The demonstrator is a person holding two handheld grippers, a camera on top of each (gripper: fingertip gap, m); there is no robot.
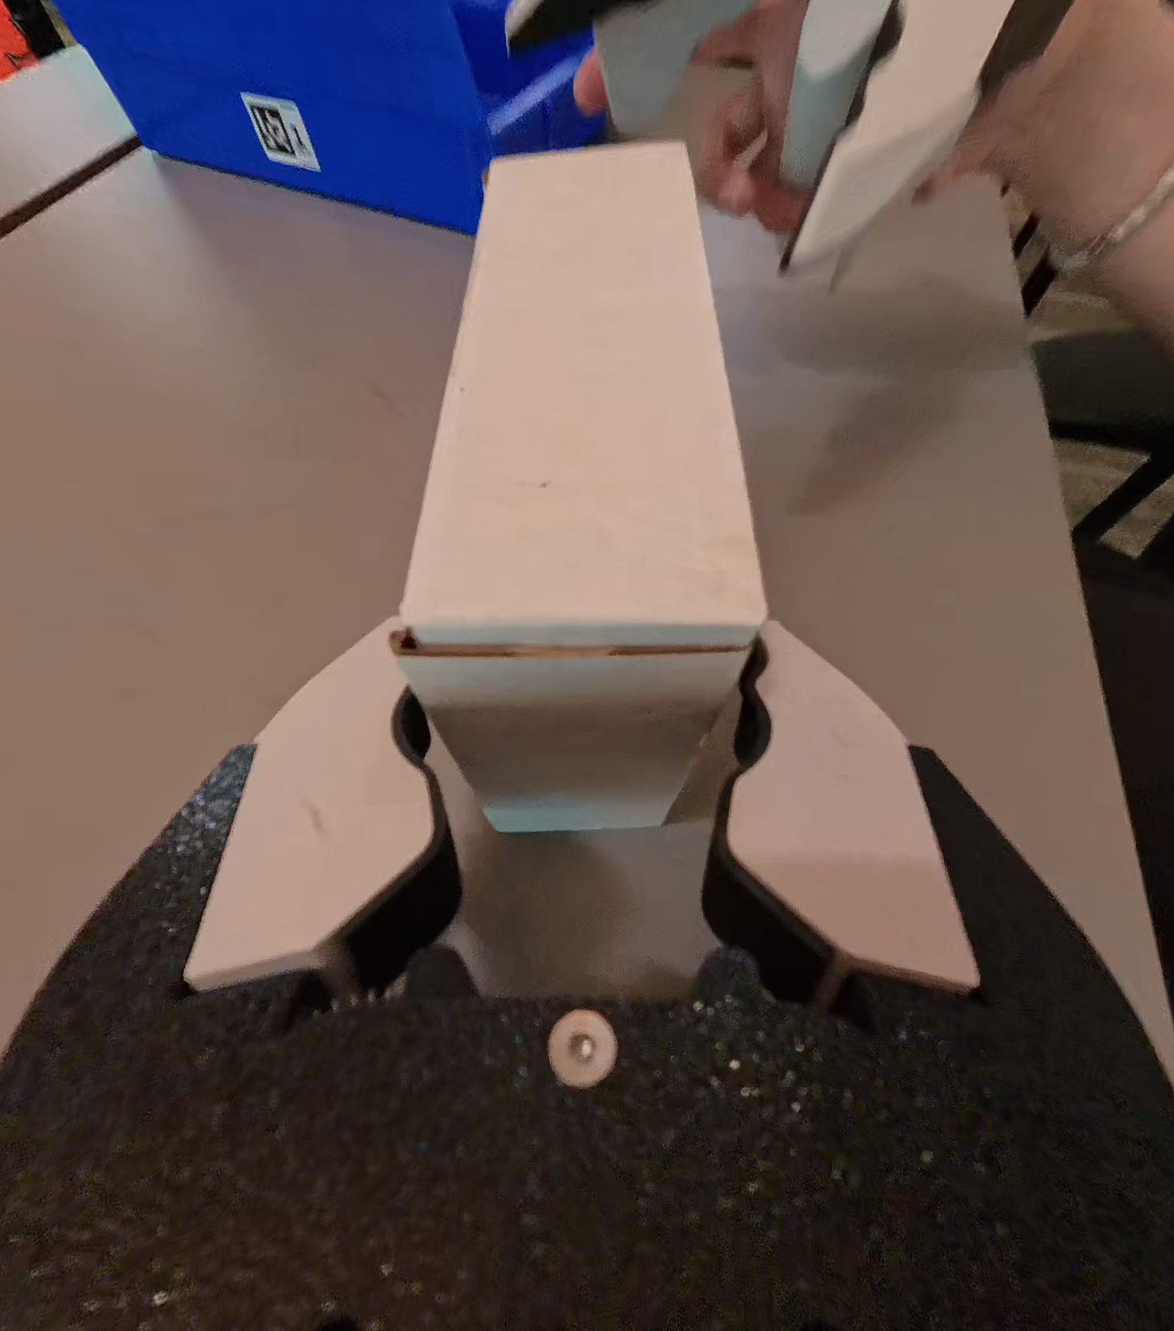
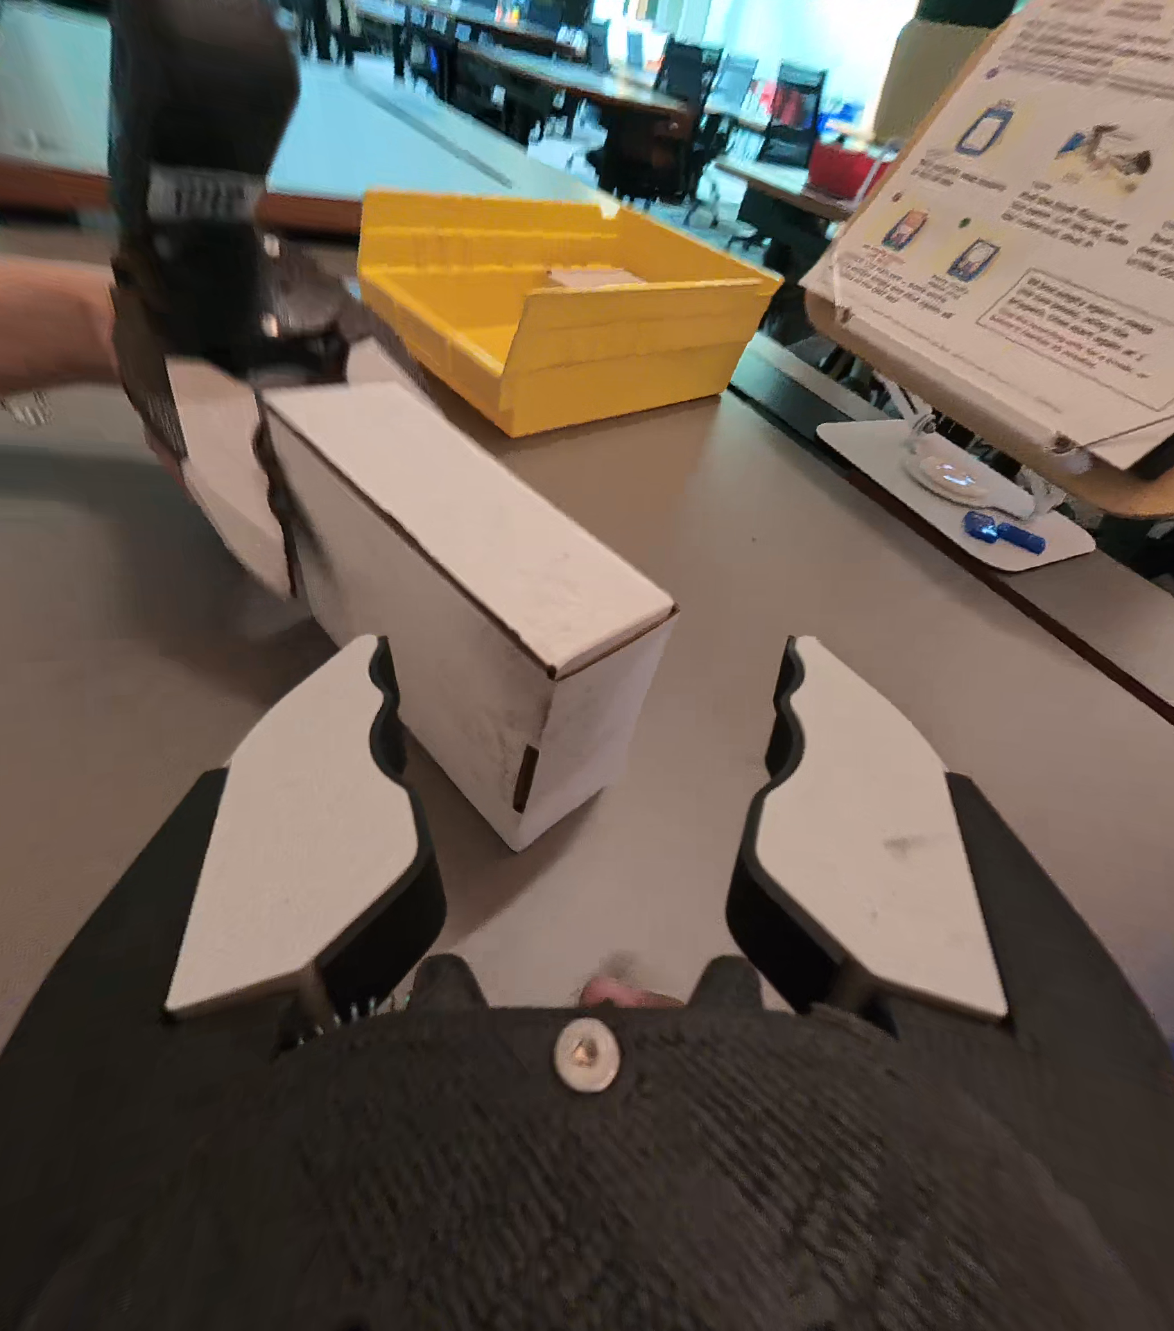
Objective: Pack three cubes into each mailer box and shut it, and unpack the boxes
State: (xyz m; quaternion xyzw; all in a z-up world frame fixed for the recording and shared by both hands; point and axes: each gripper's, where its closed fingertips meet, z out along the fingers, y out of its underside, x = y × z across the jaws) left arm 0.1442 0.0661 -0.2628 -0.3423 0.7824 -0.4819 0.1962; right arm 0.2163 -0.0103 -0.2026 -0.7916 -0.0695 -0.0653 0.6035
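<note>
Clearly the white mailer box (image 1: 584, 432) lies shut on the grey desk (image 1: 173, 468), its long axis running away from the left tool (image 1: 580, 691), whose two fingers clamp the near short end from either side. The right tool (image 2: 584, 727) hangs above the desk with its jaws wide and nothing between them, just short of the box's other end; that corner sits in front of its left finger (image 2: 324, 807) rather than inside the gap. A yellow bin (image 2: 555, 302) stands toward the desk's far edge in the right wrist view, and a blue bin (image 1: 324, 93) shows beyond the box in the left wrist view.

The main risk, as I judge it, is the lid. With only one end pinched, any lift or drag could twist the cardboard, spring the tucked front flap, or let the box pivot and slip from the pads. Whether cubes are inside cannot be told; if they are, their weight would worsen that sag. The right tool, coming in off-centre, could also shove the free corner sideways instead of catching it, skewing the box against the left grip.
</note>
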